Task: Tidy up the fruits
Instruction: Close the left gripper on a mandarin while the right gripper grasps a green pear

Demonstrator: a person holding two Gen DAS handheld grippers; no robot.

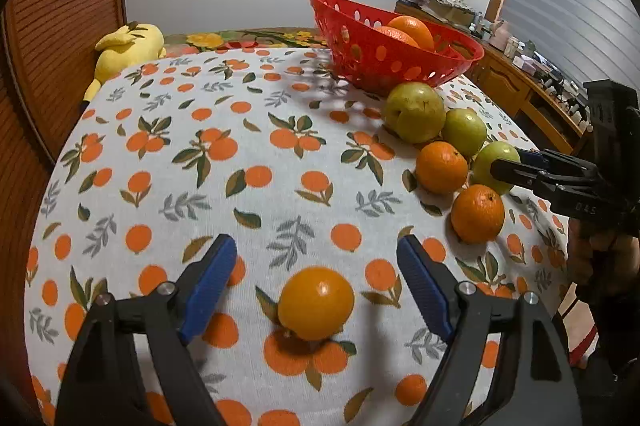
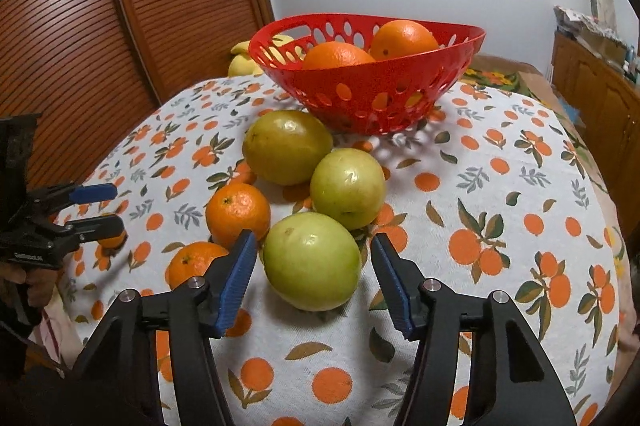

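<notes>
My left gripper is open, its jaws on either side of a lone orange on the tablecloth, not touching it. My right gripper is open around the nearest green apple, apart from it. Two more green fruits and two oranges lie beside it. A red perforated basket behind holds two oranges. In the left wrist view the right gripper reaches to the green apple, and the basket stands at the back.
The table carries an orange-print cloth. A yellow plush toy lies at its far left edge. A wooden slatted door stands to the left, and a wooden cabinet with clutter to the right.
</notes>
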